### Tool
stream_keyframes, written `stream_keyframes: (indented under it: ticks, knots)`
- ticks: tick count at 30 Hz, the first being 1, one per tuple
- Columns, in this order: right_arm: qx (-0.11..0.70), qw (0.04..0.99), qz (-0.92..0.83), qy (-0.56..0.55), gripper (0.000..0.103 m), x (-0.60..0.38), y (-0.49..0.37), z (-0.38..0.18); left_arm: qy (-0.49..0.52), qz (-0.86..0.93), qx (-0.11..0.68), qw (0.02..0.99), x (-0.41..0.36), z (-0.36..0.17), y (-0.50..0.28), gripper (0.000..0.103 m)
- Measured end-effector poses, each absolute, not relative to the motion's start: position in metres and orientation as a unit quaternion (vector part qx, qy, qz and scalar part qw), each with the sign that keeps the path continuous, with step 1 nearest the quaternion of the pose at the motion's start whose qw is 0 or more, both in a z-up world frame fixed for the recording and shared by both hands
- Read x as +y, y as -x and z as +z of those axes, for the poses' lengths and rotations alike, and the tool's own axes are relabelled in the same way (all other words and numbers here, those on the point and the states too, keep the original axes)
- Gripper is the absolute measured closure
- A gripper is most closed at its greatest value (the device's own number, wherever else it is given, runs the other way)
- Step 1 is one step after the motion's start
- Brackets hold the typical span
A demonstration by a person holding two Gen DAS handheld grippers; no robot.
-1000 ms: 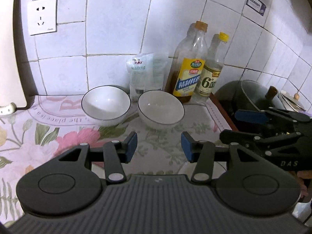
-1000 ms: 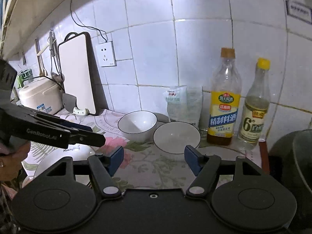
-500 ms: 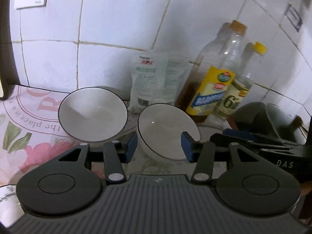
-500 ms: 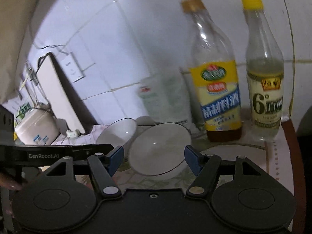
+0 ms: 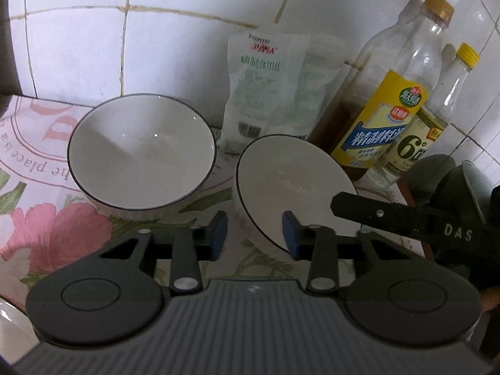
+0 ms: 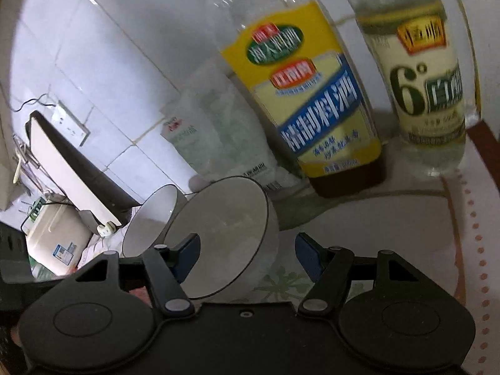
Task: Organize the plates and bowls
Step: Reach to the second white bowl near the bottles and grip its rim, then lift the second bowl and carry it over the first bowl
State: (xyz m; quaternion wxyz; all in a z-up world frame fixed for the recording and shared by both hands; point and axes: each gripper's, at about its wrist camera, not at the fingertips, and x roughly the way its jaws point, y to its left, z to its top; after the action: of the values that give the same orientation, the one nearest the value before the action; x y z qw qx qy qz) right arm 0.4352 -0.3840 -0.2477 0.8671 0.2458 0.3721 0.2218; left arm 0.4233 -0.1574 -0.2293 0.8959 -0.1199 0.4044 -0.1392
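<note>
Two white bowls sit on the floral tabletop (image 5: pixel 47 228) in front of a salt bag (image 5: pixel 265 87): the left bowl (image 5: pixel 140 159) just left of the bag, the right bowl (image 5: pixel 293 187) just below it, neither stacked yet. The left tongs (image 5: pixel 253 231) are closing with the right bowl's near rim between their blue pads, not visibly pressing. The right tongs (image 6: pixel 247 250) are spread and narrowing slightly, straddling that same bowl's wall, one pad inside, one outside and clear. By my reading, organizing has barely begun: no bowl is lifted, and a plate edge (image 5: pixel 12 322) far left of the bag waits untouched.
</note>
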Motion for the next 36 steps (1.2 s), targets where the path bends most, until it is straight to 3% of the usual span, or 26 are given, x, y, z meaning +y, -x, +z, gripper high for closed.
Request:
stream_keyframes:
  ticks: [3,5,11,19,36]
  knots:
    - [0.395,0.854,0.215,-0.260,0.053,-0.381,-0.442,-0.252,0.137,-0.137,0.413,0.890,-0.155,-0.233,-0.426,0.077]
    - [0.420,0.850,0.193,-0.252,0.073,-0.374,-0.446,-0.254,0.132,-0.132,0.424,0.886,-0.155,-0.232,-0.429,0.079]
    - [0.459,0.843,0.125,-0.252,0.080,-0.360,-0.446,-0.244,0.130,-0.112,0.453,0.875,-0.157,-0.230,-0.438,0.085]
    - [0.467,0.841,0.105,-0.255,0.081,-0.360,-0.422,-0.212,0.169,-0.113,0.489,0.848,-0.146,-0.206,-0.418,0.086]
    - [0.426,0.858,0.123,-0.259,0.081,-0.357,-0.321,-0.113,0.126,-0.146,0.432,0.881,-0.138,-0.102,-0.306,0.086]
